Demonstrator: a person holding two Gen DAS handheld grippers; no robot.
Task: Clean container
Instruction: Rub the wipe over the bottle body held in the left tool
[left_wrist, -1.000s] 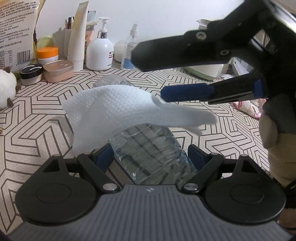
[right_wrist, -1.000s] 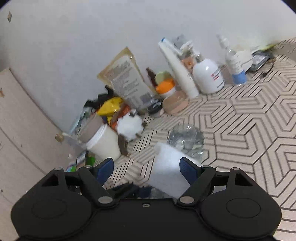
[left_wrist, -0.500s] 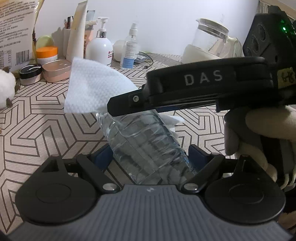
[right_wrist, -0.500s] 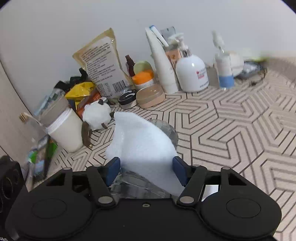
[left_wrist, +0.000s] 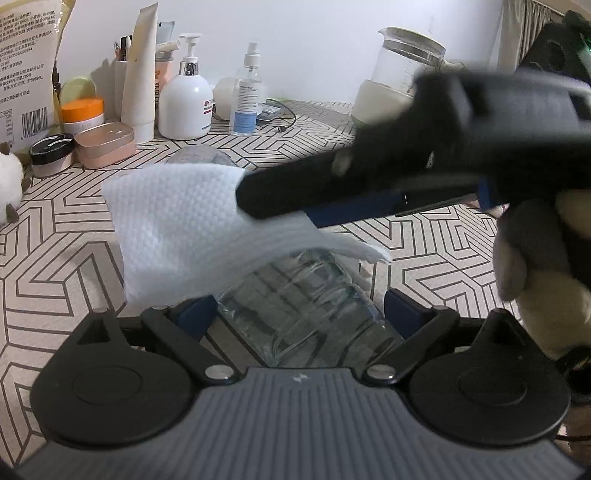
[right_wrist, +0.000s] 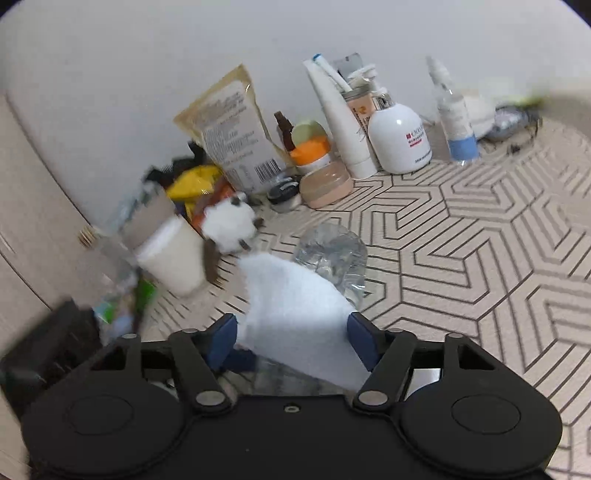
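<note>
A clear plastic bottle (left_wrist: 306, 306) lies tilted with its near end between the pads of my left gripper (left_wrist: 299, 314) and its far end (right_wrist: 332, 254) on the patterned tabletop. The left jaws are opening, but the bottle still fills the gap from pad to pad. A white paper towel (left_wrist: 177, 218) drapes over the bottle's middle. My right gripper (right_wrist: 291, 332) comes in from the right, its fingers (left_wrist: 332, 177) crossing above the bottle. Its jaws are opening, and the towel (right_wrist: 291, 306) spans from one blue pad to the other with the bottle under it.
Along the back wall stand a white pump bottle (left_wrist: 184, 107), a spray bottle (left_wrist: 245, 107), a pink case (left_wrist: 105, 144), a printed bag (left_wrist: 22, 70) and a glass kettle (left_wrist: 399, 74). A white plush toy (right_wrist: 229, 225) and a cream jar (right_wrist: 173, 254) sit left. A gloved hand (left_wrist: 535, 258) holds the right gripper.
The right gripper has tipped down and brought the towel, raised half a second ago, flat over the bottle. The left pads stand slightly wider apart. The bottle has not moved.
</note>
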